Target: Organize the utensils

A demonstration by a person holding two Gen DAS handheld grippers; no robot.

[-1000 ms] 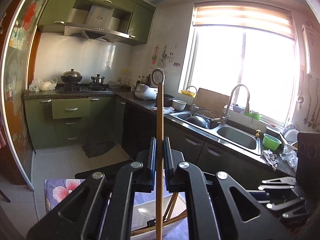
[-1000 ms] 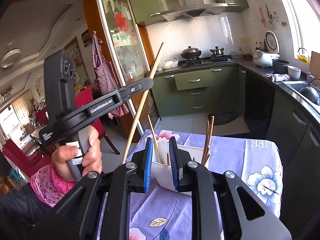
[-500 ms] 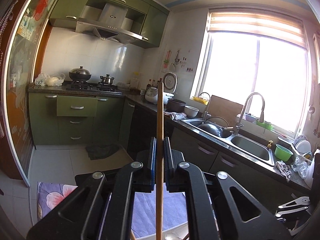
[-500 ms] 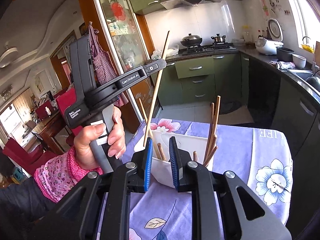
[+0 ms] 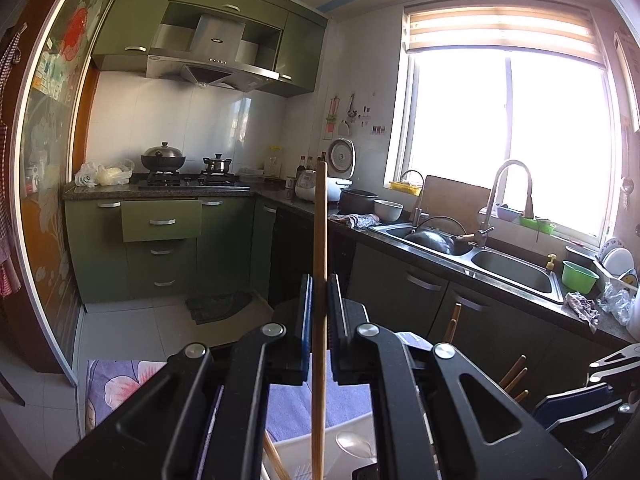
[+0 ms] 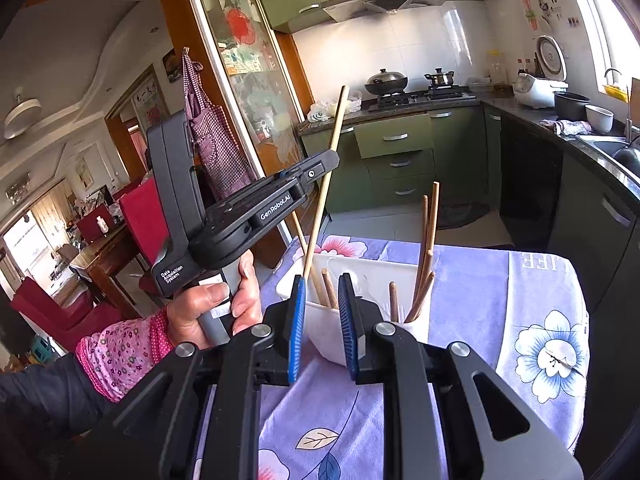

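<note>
My left gripper (image 5: pixel 320 292) is shut on a pale wooden chopstick (image 5: pixel 320 220) that stands almost upright. From the right wrist view, that left gripper (image 6: pixel 320 164) hangs above the left end of a white utensil holder (image 6: pixel 376 276). There the chopstick (image 6: pixel 336 128) slants down, and its lower tip reaches the holder's left compartment. My right gripper (image 6: pixel 323 300) is shut on the holder's near corner, and white wall fills the gap between its blue pads. Dark chopsticks (image 6: pixel 430 232) stand in the holder's right compartment. Short sticks (image 6: pixel 328 288) stand in the left one.
The holder stands on a table with a purple floral cloth (image 6: pixel 500 300). A person's hand (image 6: pixel 212 312) in a pink sleeve holds the left gripper. Dark counters with a sink (image 5: pixel 512 272) run along the right. Red chairs (image 6: pixel 144 216) stand at the left.
The left gripper has sunk and come closer to the holder with the chopstick, which now stands steeper with its tip at the left compartment. The right gripper keeps its hold on the holder.
</note>
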